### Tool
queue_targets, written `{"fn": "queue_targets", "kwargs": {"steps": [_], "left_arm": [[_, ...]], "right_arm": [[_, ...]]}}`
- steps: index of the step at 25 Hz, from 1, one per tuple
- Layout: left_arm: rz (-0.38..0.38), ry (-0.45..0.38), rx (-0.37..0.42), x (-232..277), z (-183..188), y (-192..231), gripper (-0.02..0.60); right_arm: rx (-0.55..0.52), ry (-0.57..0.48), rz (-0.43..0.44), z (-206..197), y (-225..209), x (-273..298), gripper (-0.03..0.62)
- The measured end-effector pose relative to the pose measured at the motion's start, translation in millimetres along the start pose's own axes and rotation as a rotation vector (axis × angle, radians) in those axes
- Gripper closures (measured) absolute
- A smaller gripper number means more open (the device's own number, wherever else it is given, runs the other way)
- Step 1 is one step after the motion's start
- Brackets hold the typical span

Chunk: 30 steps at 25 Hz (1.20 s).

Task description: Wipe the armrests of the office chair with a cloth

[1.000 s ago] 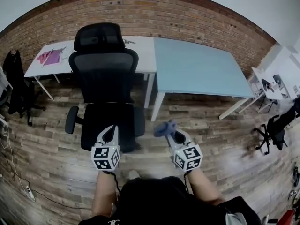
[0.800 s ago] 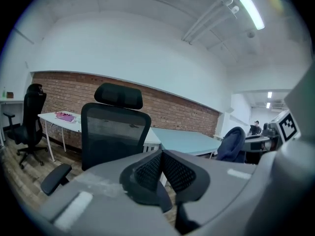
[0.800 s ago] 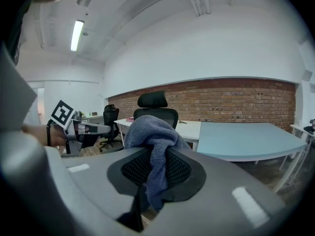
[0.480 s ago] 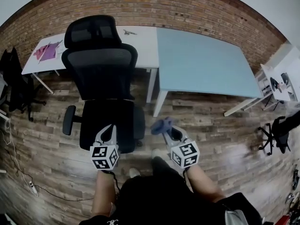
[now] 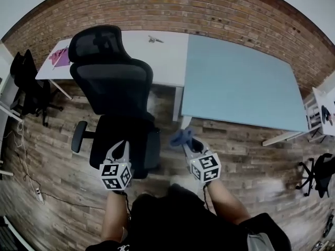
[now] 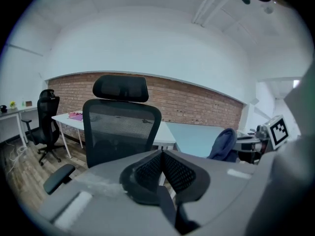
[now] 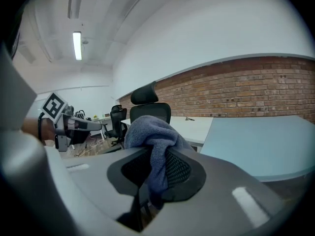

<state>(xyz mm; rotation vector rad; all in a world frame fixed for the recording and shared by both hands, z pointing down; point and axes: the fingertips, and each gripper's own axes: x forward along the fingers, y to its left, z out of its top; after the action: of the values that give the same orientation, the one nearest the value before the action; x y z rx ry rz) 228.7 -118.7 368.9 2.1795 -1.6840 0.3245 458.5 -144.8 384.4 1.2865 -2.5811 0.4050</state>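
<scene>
A black mesh office chair [image 5: 112, 85] stands before me, its back toward the tables. Its left armrest [image 5: 79, 136] sticks out at the left; the right armrest [image 5: 152, 146] runs along the seat's right side. My left gripper [image 5: 122, 145] hovers over the seat's front edge, shut with nothing between its jaws. My right gripper [image 5: 184, 140] is just right of the right armrest, shut on a blue-grey cloth [image 5: 180, 137]. The cloth [image 7: 153, 134] bunches above the jaws in the right gripper view. The chair [image 6: 120, 127] fills the left gripper view.
A white table [image 5: 157, 51] and a pale blue table [image 5: 241, 88] stand behind the chair against a brick wall. Another black chair [image 5: 29, 90] is at far left, with cables on the wooden floor. A pink item [image 5: 60, 56] lies on the white table.
The view has shifted closer to the chair and to the right. Both grippers keep their hold and sit slightly nearer the seat and right armrest.
</scene>
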Motion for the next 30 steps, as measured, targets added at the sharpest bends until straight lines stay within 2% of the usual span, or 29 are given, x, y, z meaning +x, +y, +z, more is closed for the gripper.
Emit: {"fn": "queue_targets", "kwargs": {"steps": [4, 12, 18, 24, 30], "left_arm": [[0.062, 0.028, -0.027, 3.2, -11.7, 5.8, 0.577], [0.109, 0.076, -0.113, -1.0, -46.4, 50.1, 0.577], [0.097, 0.109, -0.172, -7.0, -78.7, 73.7, 0.577], [0.068, 0.169, -0.168, -3.0, -111.5, 73.4, 0.577], [0.035, 0.218, -0.150, 2.0, -127.6, 66.1, 0.577]], "right_arm": [[0.004, 0.037, 0.055, -2.4, -9.4, 22.1, 0.528], [-0.050, 0.184, 0.133, -39.4, 24.8, 75.0, 0.528], [-0.070, 0.284, 0.138, -80.7, 48.2, 96.2, 0.528], [-0.079, 0.371, 0.134, -126.4, 50.3, 120.7, 0.528], [-0.098, 0.448, 0.138, -162.4, 35.7, 168.9, 0.528]]}}
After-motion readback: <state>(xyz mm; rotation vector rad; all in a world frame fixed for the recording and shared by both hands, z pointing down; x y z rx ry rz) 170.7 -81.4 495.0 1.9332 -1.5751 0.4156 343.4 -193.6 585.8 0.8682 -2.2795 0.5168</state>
